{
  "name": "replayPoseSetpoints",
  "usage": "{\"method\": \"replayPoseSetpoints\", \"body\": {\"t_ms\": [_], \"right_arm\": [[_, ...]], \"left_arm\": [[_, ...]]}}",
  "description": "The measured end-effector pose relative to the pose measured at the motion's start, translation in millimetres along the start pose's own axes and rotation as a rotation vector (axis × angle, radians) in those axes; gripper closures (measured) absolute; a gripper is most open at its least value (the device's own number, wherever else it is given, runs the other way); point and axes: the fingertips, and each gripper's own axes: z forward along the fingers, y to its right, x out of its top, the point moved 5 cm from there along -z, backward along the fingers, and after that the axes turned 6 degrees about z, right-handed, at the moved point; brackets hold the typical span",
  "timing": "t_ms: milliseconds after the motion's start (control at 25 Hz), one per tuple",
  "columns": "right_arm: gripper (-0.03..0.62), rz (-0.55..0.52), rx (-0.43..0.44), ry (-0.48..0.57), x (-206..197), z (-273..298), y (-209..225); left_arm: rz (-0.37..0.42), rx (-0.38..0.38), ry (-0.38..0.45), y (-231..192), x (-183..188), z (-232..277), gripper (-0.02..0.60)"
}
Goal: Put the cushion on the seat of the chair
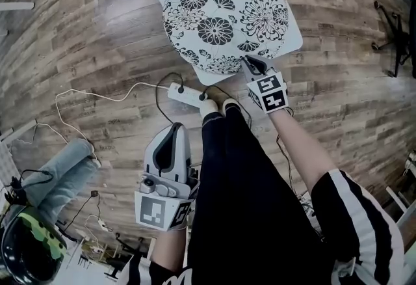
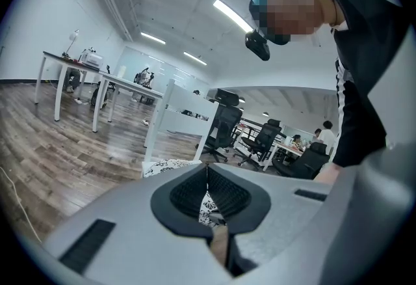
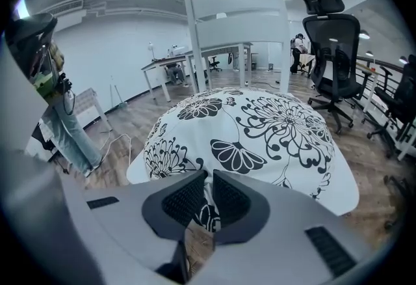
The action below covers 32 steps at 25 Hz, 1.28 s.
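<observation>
A round white cushion (image 1: pixel 224 13) with black flower print lies on the seat of a white chair (image 1: pixel 290 47). My right gripper (image 1: pixel 250 64) is at the cushion's near edge, shut on its fabric. In the right gripper view the cushion (image 3: pixel 260 127) fills the seat (image 3: pixel 341 189) below the slatted chair back (image 3: pixel 237 17), and the hem sits pinched between the jaws of the right gripper (image 3: pixel 209 196). My left gripper (image 1: pixel 174 131) hangs low beside the person's black trouser leg, shut and holding nothing. The left gripper (image 2: pixel 207 170) looks toward the chair (image 2: pixel 179 114) from a distance.
A white power strip (image 1: pixel 185 94) with trailing cables lies on the wood floor just in front of the chair. Another person's jeans-clad legs (image 1: pixel 65 173) stand at the left. Black office chairs (image 3: pixel 331 49) and desks (image 2: pixel 71 62) stand farther off.
</observation>
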Motion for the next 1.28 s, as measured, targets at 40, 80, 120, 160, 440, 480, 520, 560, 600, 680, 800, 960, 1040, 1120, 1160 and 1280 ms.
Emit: {"method": "replayPoseSetpoints", "body": {"t_ms": [40,80,120,160,440,480,520,560,600,680,800,960,1040,1120,1160,1280], "right_arm": [[0.559,0.0,0.0,-0.008,-0.3,1.9,0.6],[0.559,0.003,0.0,-0.016,-0.7,4.0,1.0],[0.559,0.006,0.002,-0.025,-1.2,6.0,1.3],[0.557,0.011,0.004,-0.035,-1.8,7.9,1.7],[0.528,0.038,0.037,-0.062,-0.4,8.5,2.9],[0.523,0.032,0.039,-0.059,-0.6,6.5,2.0],[0.519,0.029,0.04,-0.056,-0.8,4.3,1.1],[0.516,0.029,0.041,-0.052,-0.4,2.1,0.3],[0.51,0.028,0.04,-0.047,0.7,-0.2,-0.5],[0.5,0.025,0.038,-0.03,4.5,-4.8,-2.8],[0.488,0.018,0.03,0.012,11.1,-14.6,-6.7],[0.487,0.009,0.013,0.098,26.7,-37.4,-12.1],[0.487,0.017,0.008,0.155,39.2,-52.5,-17.1],[0.487,0.037,0.011,0.217,53.9,-69.1,-22.7],[0.487,0.048,0.014,0.247,61.7,-77.5,-25.0],[0.487,0.069,0.018,0.323,83.3,-102.2,-30.5]], "left_arm": [[0.001,0.002,-0.005,-0.6,-1.4,-0.1,0.575],[0.004,0.004,-0.012,-1.2,-3.1,-0.6,0.575],[0.005,0.005,-0.016,-1.6,-4.1,-0.8,0.575],[0.001,0.004,-0.014,-1.5,-3.8,-0.2,0.575],[0.017,0.015,-0.027,-1.3,-8.9,-5.1,0.575],[0.017,0.014,-0.024,-0.8,-8.1,-6.0,0.575],[0.017,0.014,-0.021,-0.5,-7.2,-6.9,0.575],[0.018,0.013,-0.019,-0.2,-6.3,-7.9,0.575],[0.019,0.011,-0.017,0.0,-5.6,-8.7,0.575],[0.022,0.006,-0.018,0.0,-4.6,-9.7,0.575],[0.024,-0.001,-0.015,0.3,-2.8,-9.7,0.575],[0.029,-0.017,-0.007,4.2,2.5,-9.2,0.575],[0.036,-0.026,-0.005,6.3,5.6,-9.9,0.575],[0.043,-0.033,0.0,8.7,9.8,-10.5,0.575],[0.046,-0.036,0.003,10.2,12.2,-10.1,0.575],[0.054,-0.051,0.015,16.3,20.5,-7.4,0.575]]}}
